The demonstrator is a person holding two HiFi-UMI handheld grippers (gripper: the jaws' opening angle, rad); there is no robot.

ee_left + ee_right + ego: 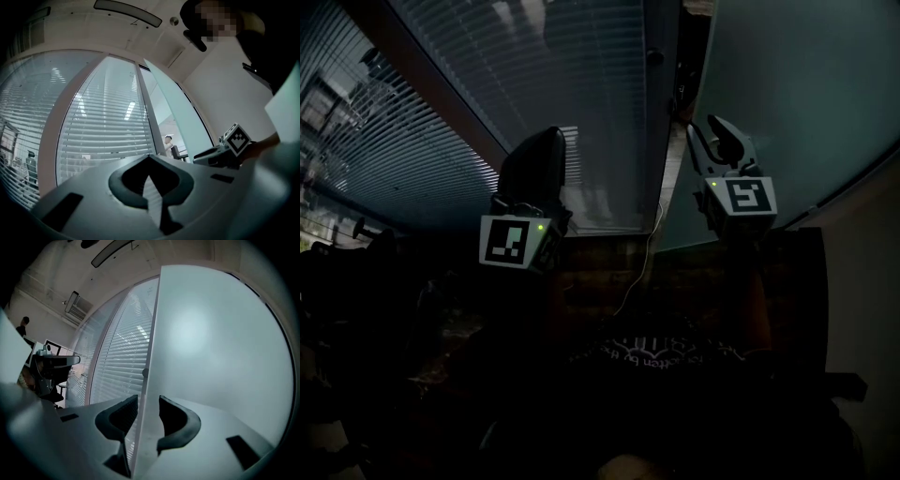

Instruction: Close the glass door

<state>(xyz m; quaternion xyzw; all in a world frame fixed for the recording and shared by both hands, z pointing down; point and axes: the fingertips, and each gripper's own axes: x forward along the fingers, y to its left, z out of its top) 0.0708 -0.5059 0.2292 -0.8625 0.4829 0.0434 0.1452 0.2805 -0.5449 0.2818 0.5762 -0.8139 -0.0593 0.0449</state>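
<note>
We hold two tongs up before a glass wall, with blinds [534, 75] on the left and the frosted glass door [215, 348] on the right, its free edge upright near the middle and a narrow gap beside it. Our right tongs [147, 416] are open, and the door's edge stands between the parted jaws with blinds showing beside the left jaw. Our left tongs [149, 161] are closed and empty, raised before the blinds, left of the door.
</note>
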